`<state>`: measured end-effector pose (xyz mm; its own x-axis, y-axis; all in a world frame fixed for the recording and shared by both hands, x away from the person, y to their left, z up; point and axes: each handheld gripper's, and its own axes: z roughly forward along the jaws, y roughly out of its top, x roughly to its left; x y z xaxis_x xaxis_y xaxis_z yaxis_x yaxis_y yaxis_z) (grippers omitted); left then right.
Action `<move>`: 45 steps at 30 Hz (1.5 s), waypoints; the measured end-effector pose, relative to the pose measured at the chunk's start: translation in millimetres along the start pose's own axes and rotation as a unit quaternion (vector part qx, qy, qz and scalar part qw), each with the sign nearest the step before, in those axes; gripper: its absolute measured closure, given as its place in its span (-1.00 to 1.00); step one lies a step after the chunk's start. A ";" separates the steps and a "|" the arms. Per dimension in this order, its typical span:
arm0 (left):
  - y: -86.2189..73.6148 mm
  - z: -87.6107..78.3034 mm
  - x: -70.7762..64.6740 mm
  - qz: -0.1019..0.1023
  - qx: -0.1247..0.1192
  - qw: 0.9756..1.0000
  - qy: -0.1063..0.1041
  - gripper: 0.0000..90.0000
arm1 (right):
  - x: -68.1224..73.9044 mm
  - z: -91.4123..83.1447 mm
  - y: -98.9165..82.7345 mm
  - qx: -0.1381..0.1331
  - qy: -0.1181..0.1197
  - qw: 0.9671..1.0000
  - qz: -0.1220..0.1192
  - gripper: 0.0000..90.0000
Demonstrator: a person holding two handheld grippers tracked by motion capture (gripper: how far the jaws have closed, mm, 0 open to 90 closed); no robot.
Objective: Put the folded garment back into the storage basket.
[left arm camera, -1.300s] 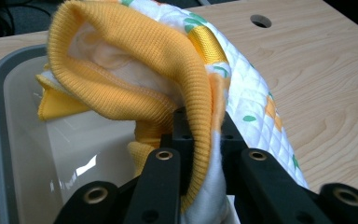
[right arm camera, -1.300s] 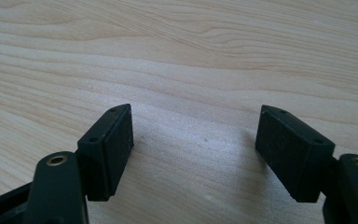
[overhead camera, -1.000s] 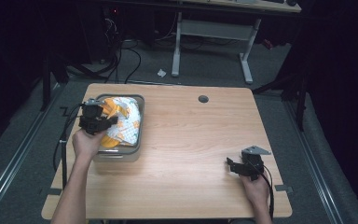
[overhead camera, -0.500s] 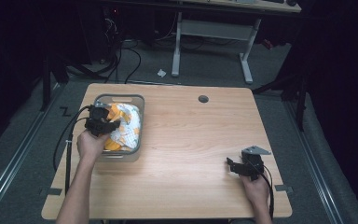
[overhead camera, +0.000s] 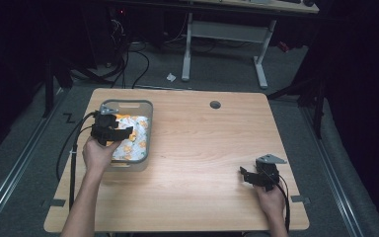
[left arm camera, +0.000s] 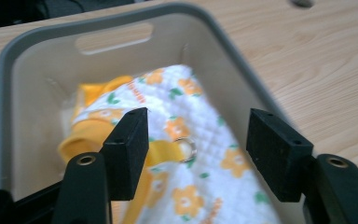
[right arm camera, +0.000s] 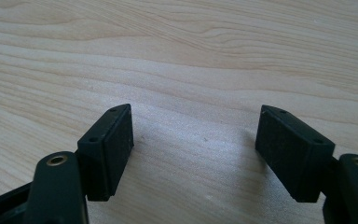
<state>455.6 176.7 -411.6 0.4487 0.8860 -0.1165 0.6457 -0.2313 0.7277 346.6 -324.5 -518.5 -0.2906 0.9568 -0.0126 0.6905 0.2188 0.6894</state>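
Floral cloth [left arm camera: 191, 140], white quilted fabric printed with orange flowers and edged in yellow: item lies bunched inside the grey bin [overhead camera: 145, 111] at the far-left part of the wooden desk [overhead camera: 202, 148]. Status, as judged: placement looks done, since the cloth sits wholly within the bin walls and nothing of it hangs over the rim that you can see.

Left hand-held gripper [left arm camera: 196, 144]: you hold it over the bin; its jaws have just been opening and now stand wide apart, above the cloth without pressing on it. Grip released.

Right hand-held gripper [right arm camera: 193, 149]: parked low over the near-right part of the desk, well apart from the bin, jaws spread, nothing between them but bare wood.

Remaining, as judged: draw your left hand clear of the bin; no other loose item on the desk awaits handling.

View notes:
- High view gives the layout: bin at your left, right hand-held gripper [overhead camera: 249, 175] idle at your right, a round cable hole [overhead camera: 215, 104] near the far edge.
- Left gripper view gives what the high view cannot resolve: the bin's handle slot [left arm camera: 114, 37], a small metal snap [left arm camera: 186, 149] on the yellow trim, and the open gap at either pad
- Right gripper view adds wood grain and the empty jaws
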 end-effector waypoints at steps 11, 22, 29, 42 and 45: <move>3.4 -12.3 -24.9 0.011 -0.037 0.999 -0.025 -0.20 | -0.1 0.0 0.0 0.000 0.000 1.000 -0.001 -0.38; 4.4 -17.1 -40.5 0.016 -0.051 0.998 -0.043 -0.26 | 0.0 0.0 0.0 0.000 0.000 1.000 0.000 -0.38; 4.7 -19.5 -53.4 0.025 -0.056 0.997 -0.056 -0.26 | 0.0 0.0 0.0 0.000 0.000 1.000 -0.001 -0.38; 3.4 -18.1 -73.6 0.046 -0.052 0.995 -0.073 -0.26 | 0.1 0.0 0.0 0.000 0.000 1.000 0.000 -0.38; 2.4 -17.0 -78.6 0.049 -0.051 0.994 -0.078 -0.26 | 0.0 0.0 0.0 0.000 0.000 1.000 0.000 -0.38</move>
<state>411.3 113.3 -389.1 0.6019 0.7863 -0.1398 0.5317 -0.2639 0.8048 346.6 -324.5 -518.5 -0.2911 0.9566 -0.0129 0.6901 0.2193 0.6897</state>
